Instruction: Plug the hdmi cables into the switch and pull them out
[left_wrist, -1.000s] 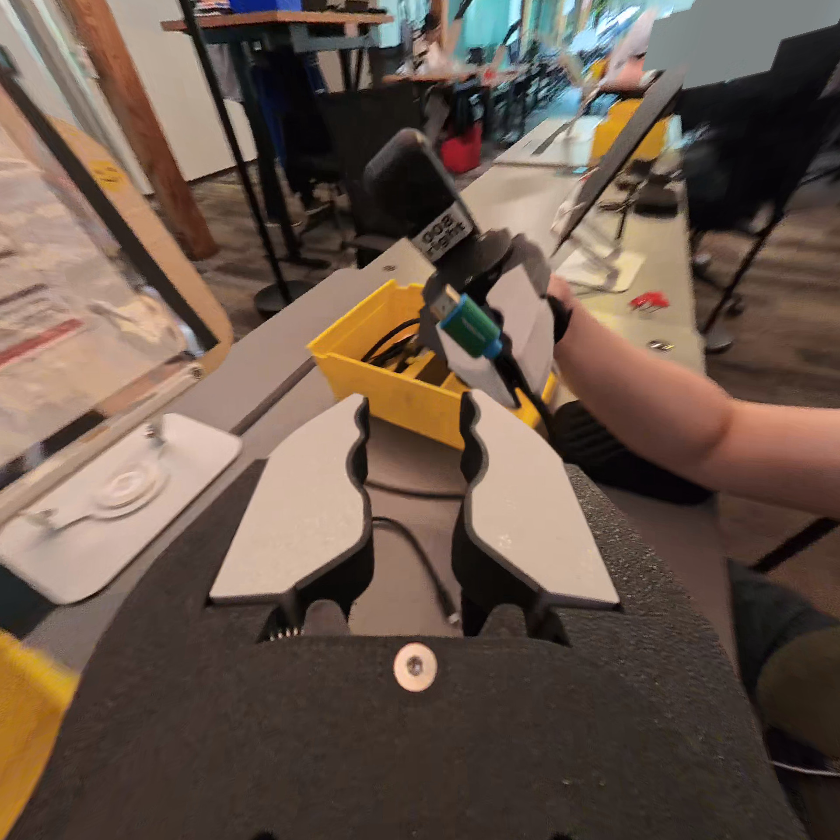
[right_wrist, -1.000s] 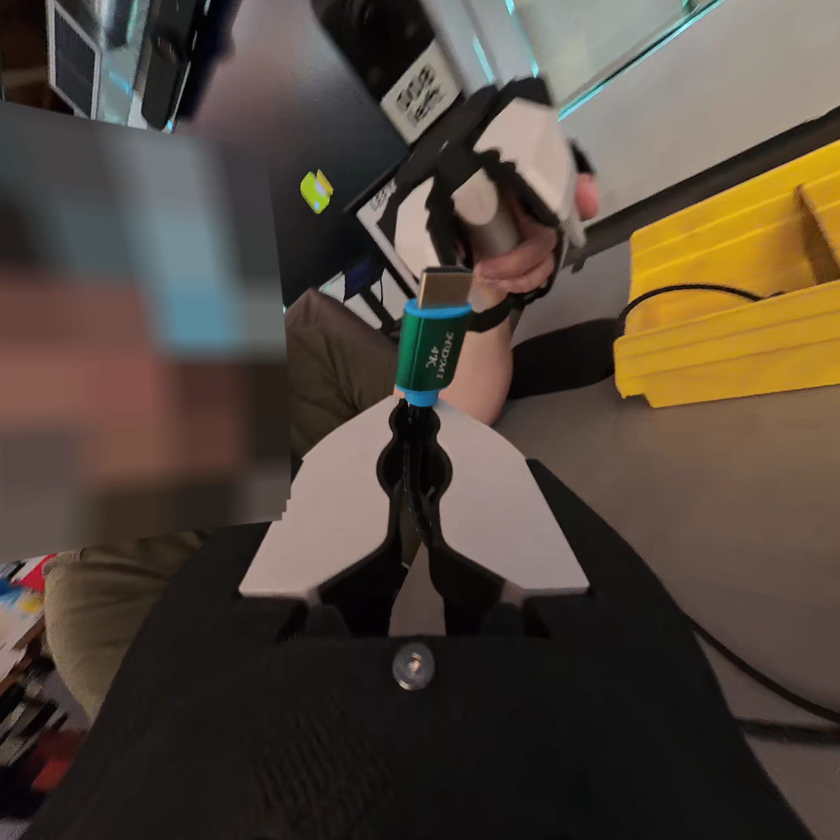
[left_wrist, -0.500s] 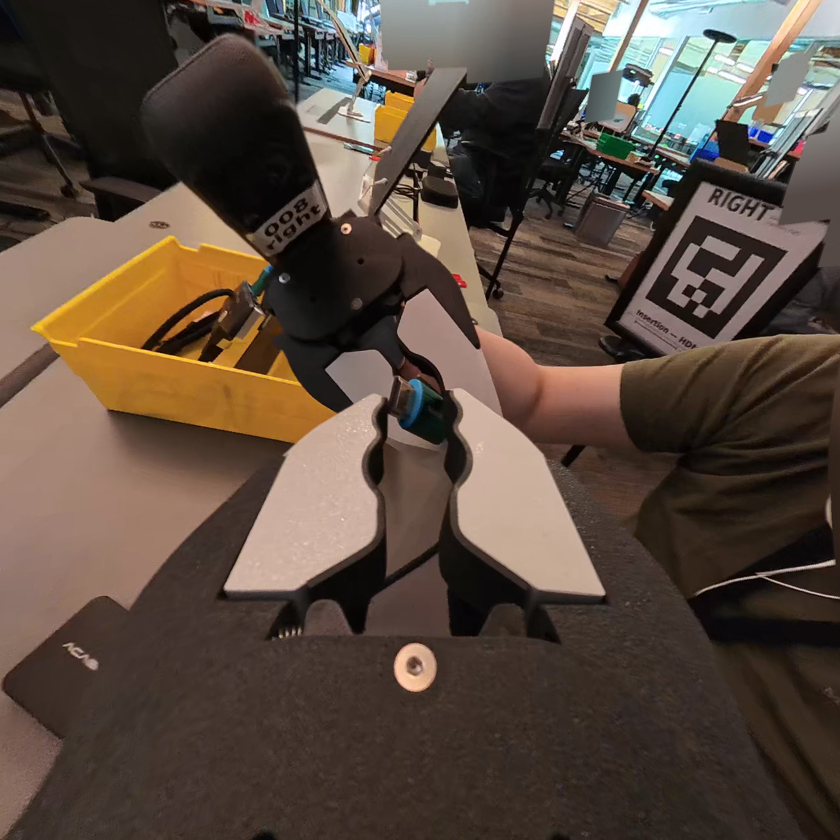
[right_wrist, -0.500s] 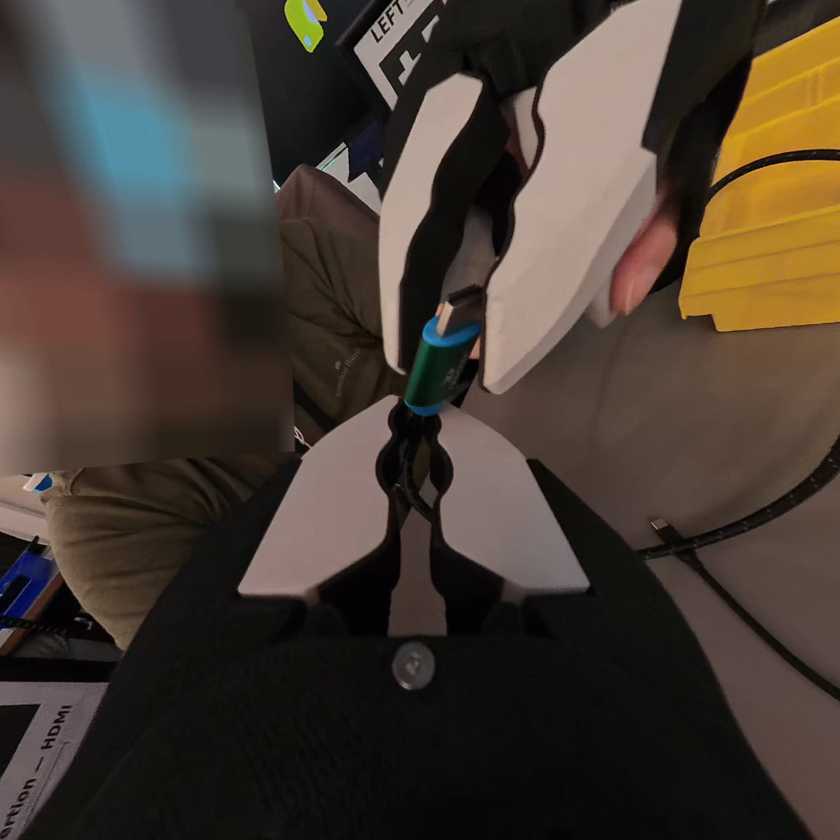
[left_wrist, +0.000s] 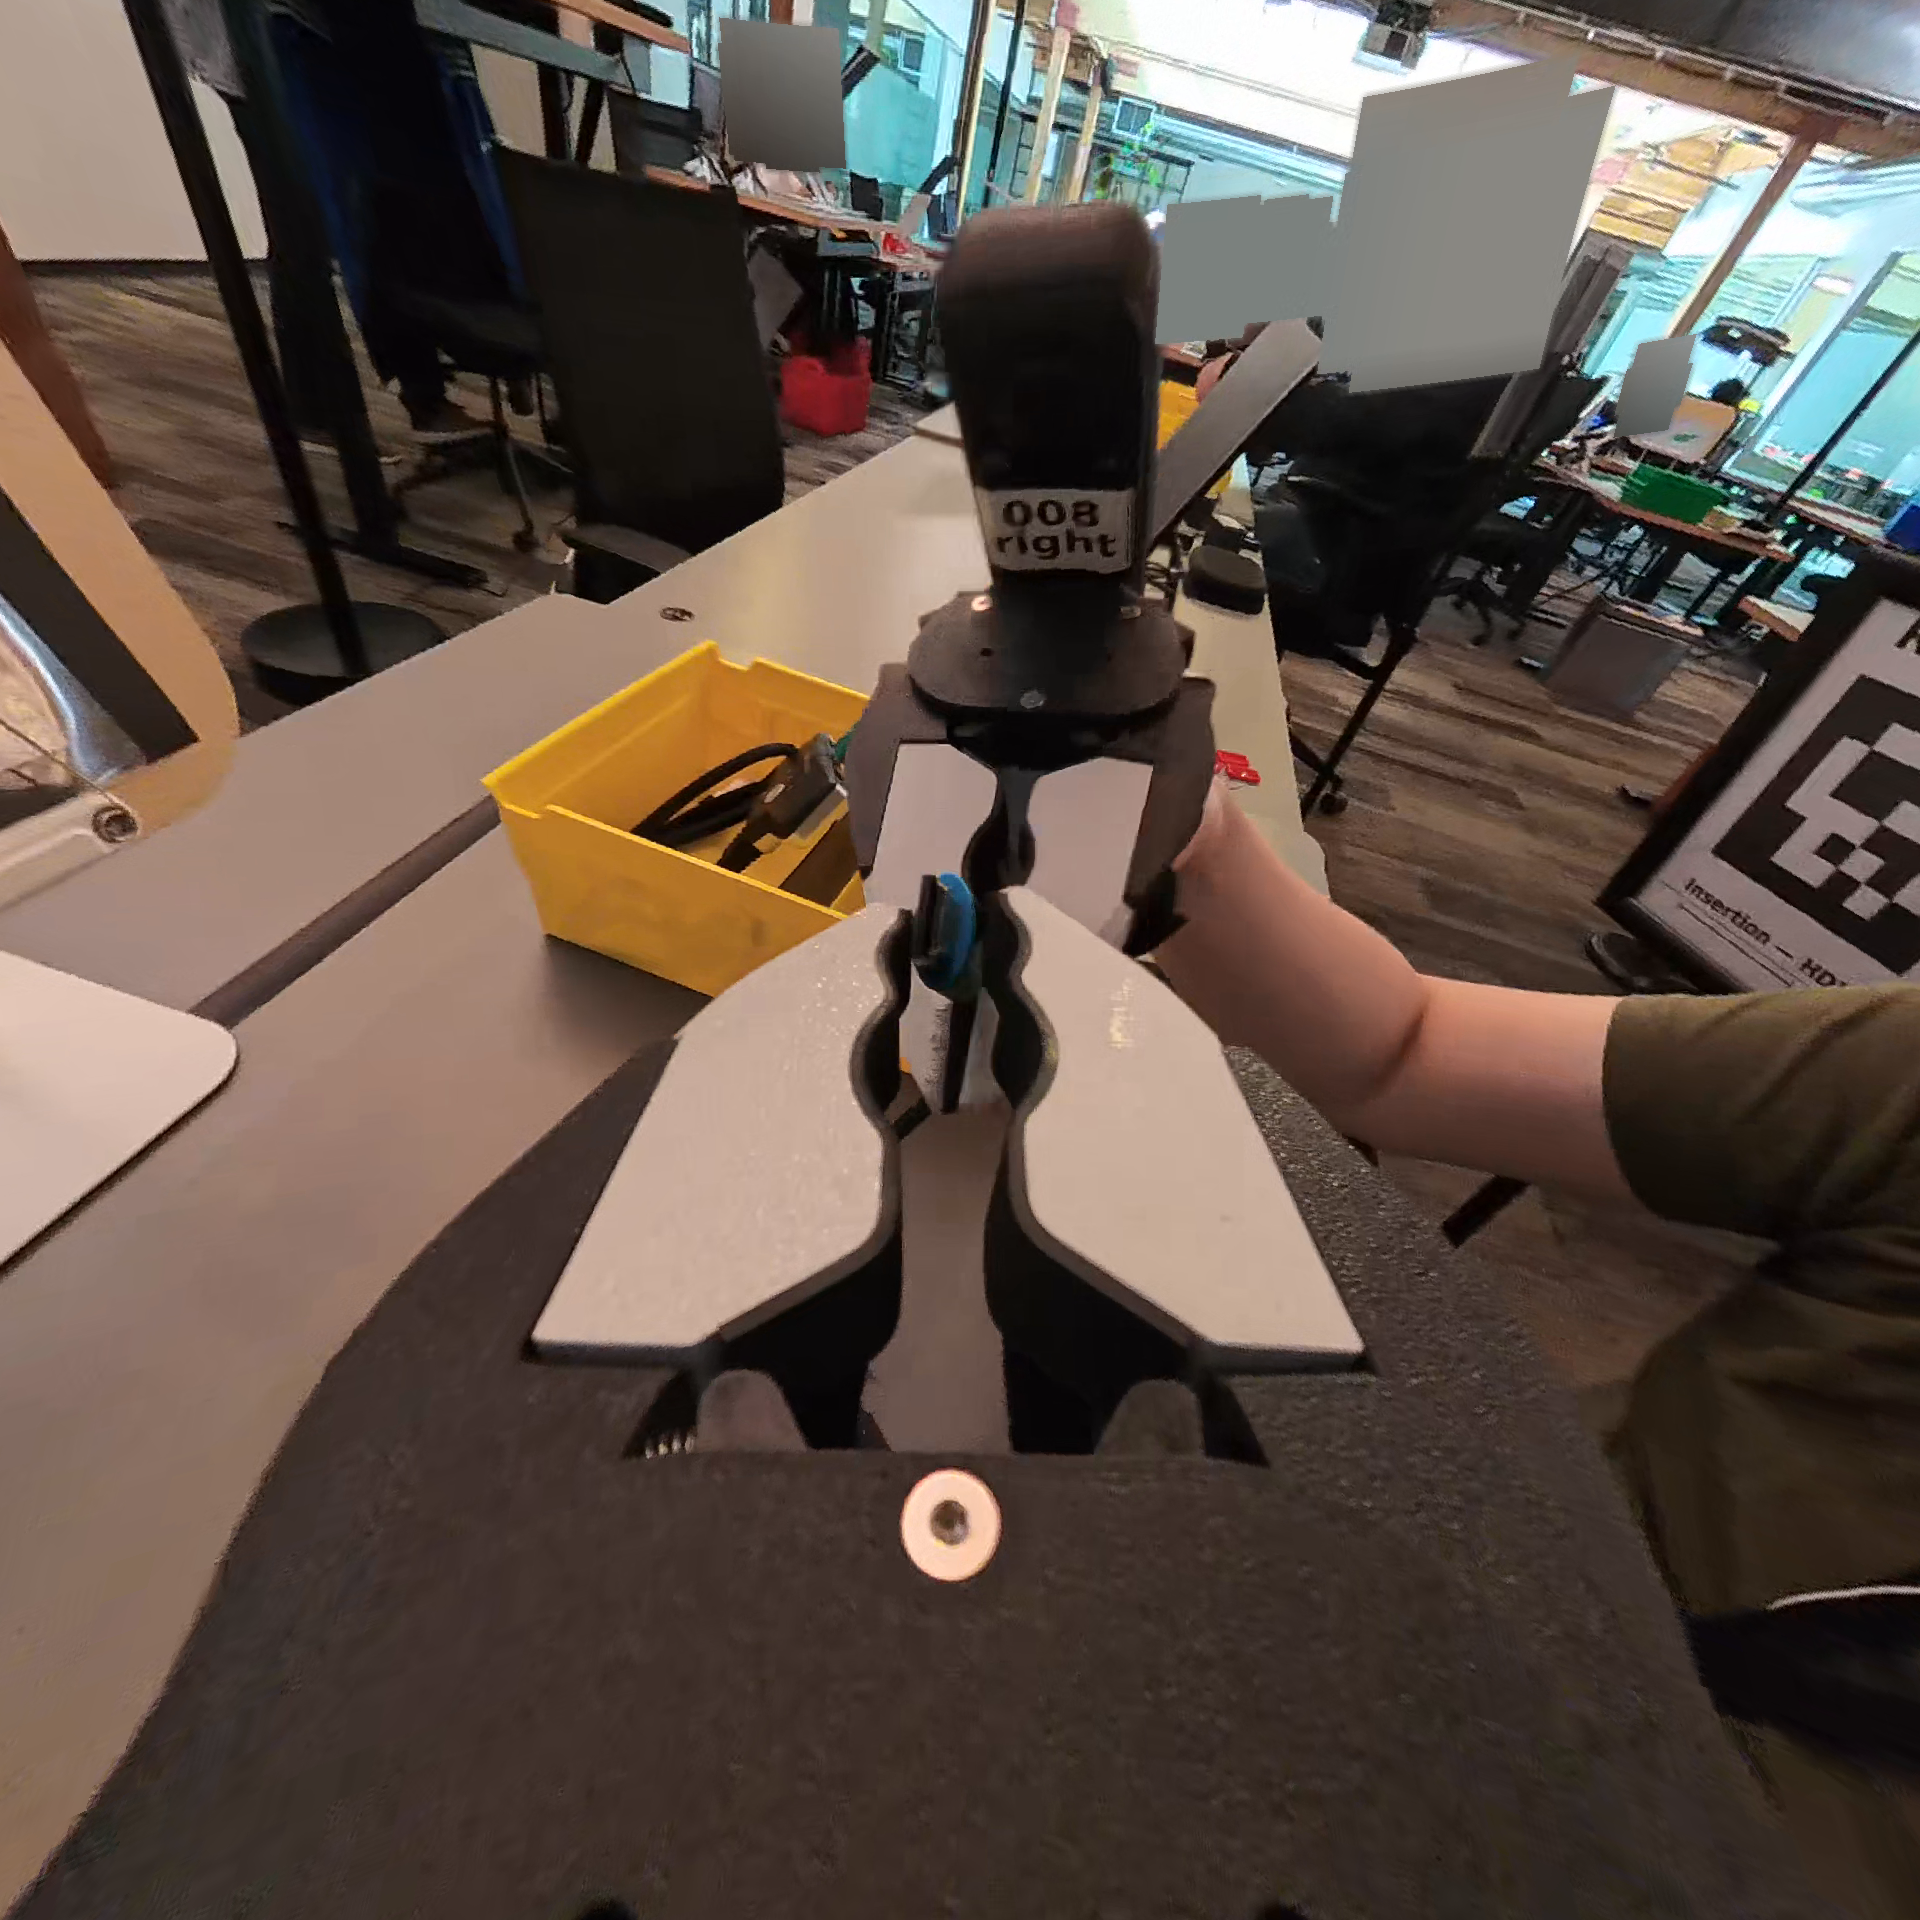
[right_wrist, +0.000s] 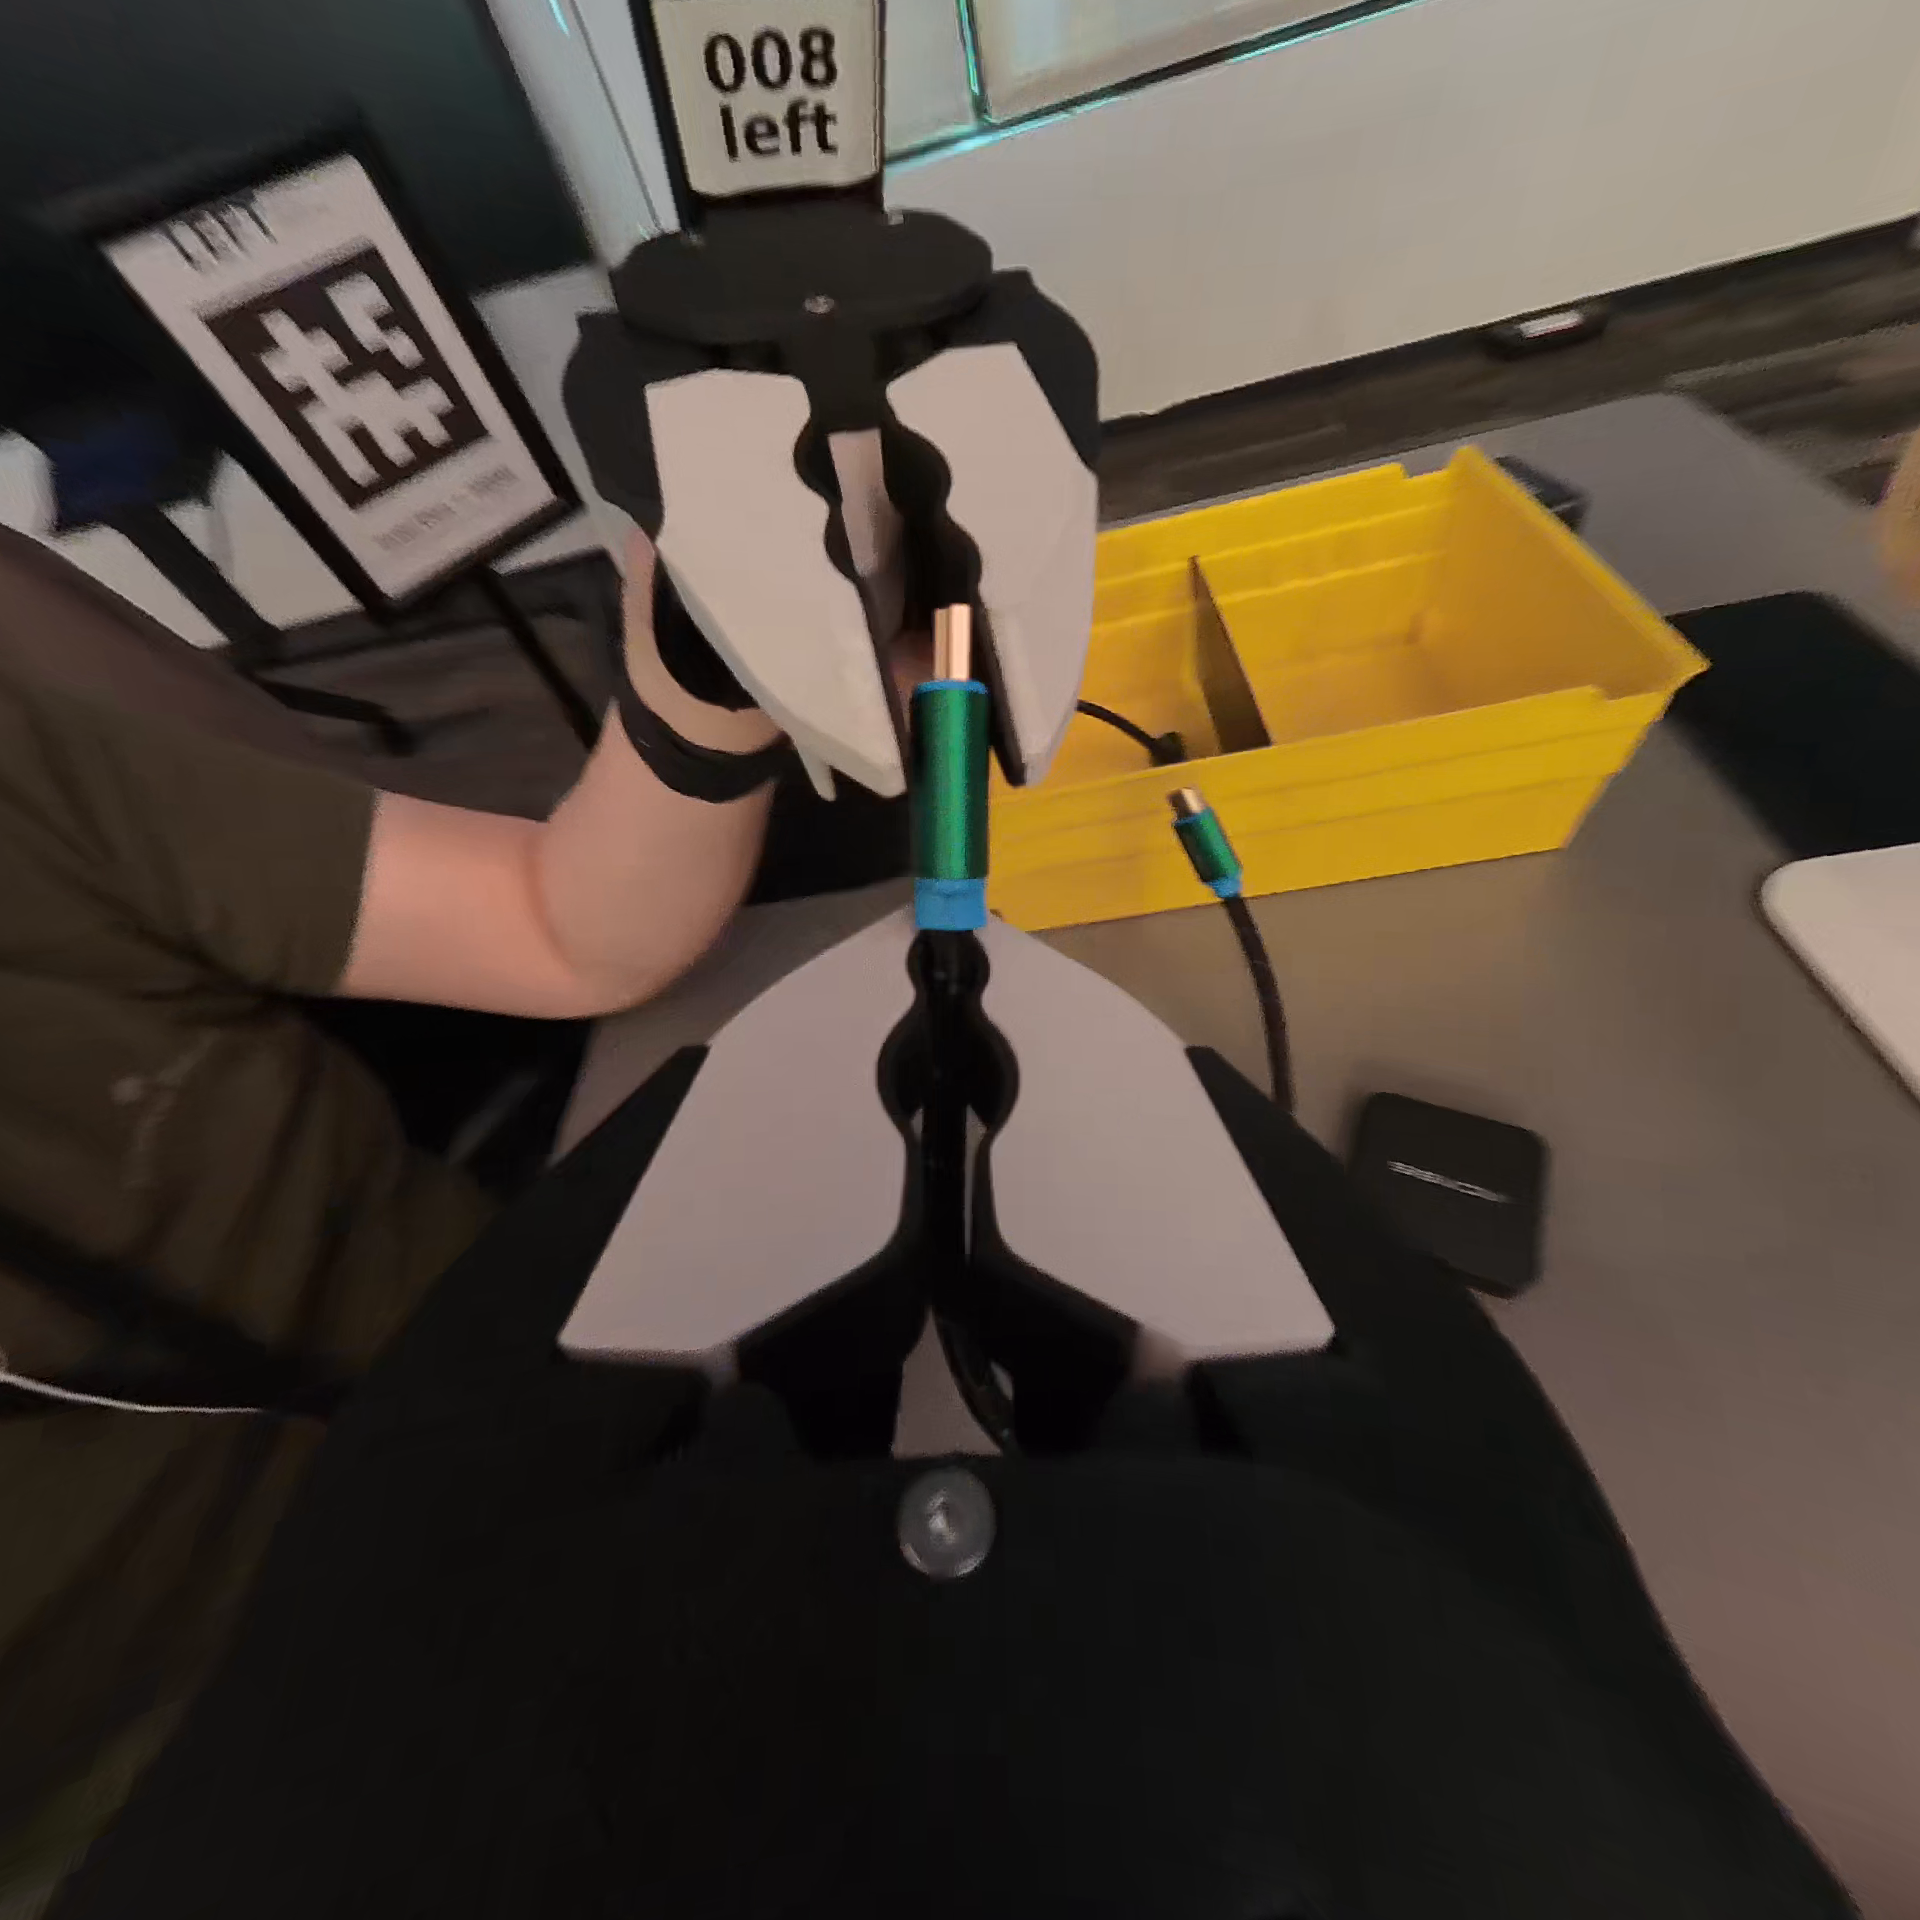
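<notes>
From my left wrist view, daylight enters through far windows; wide-angle distortion bends edges. My right wrist view is dimmer, motion-blurred at the framed black-and-white marker sign (right_wrist: 343, 400), foreground underexposed.

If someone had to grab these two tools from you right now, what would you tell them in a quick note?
Right hand-held gripper: shut on the black cable just behind the green HDMI plug, plug pointing up.
Left hand-held gripper: open, its fingers around the plug tip, not clamped.
Second green plug lies on the table by the yellow bin; black switch box sits nearby.
Done: one cable picked up. Left: all plugging and unplugging.
</notes>
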